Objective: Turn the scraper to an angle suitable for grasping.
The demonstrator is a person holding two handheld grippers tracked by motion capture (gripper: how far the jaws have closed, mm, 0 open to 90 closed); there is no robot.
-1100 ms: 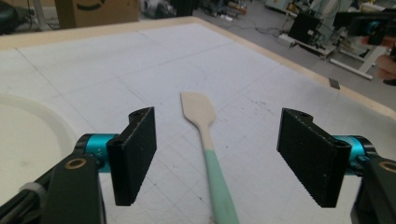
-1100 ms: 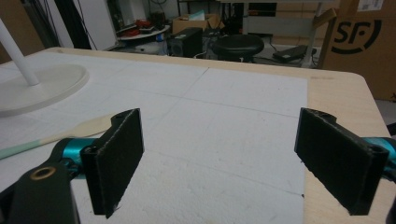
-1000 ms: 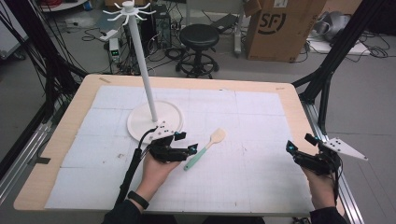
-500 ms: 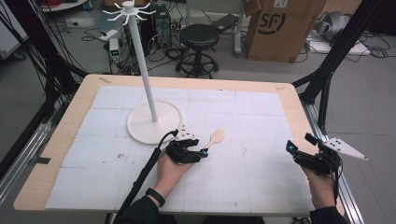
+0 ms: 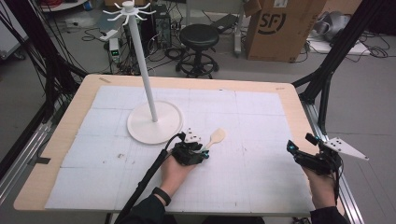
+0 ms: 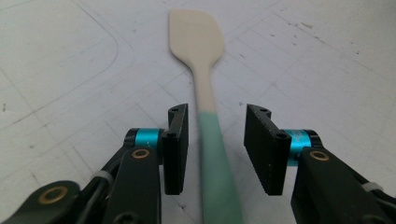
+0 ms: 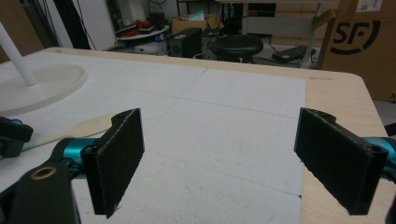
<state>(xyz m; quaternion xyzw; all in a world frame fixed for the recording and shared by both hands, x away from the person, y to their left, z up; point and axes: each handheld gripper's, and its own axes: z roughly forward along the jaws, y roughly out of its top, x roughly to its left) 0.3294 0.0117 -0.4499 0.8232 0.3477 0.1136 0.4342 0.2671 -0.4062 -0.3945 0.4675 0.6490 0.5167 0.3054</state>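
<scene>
Two grippers on the table, and the left gripper (image 6: 216,149) is the busy one. Its jaws have just been closing, and the spatula (image 6: 204,88) lies right between them, green handle running down the gap and pale blade stretching out beyond the fingertips. The left gripper view shows a sliver of daylight on each side of the handle, wider on the right pad's side, so the pads are not pressing yet: unclenched, nothing grasped. The near end of the handle runs off the bottom edge of that view, blurred, so where it ends is hard to say.

From the high view, the left gripper (image 5: 198,151) sits low over the white mat (image 5: 252,121), and it covers most of the handle; the blade of the spatula (image 5: 217,136) pokes out past the fingertips. The stand (image 5: 154,122) has its round base just beyond and to the left of those fingers.

Over at the mat's right edge, the right gripper (image 5: 299,150) rests with its jaws spread wide. The right gripper view confirms it: the right gripper (image 7: 233,154) has bare mat between its pads, nothing in them. At that view's left edge, the spatula (image 7: 77,129) peeks out, partly hidden behind the near pad.
</scene>
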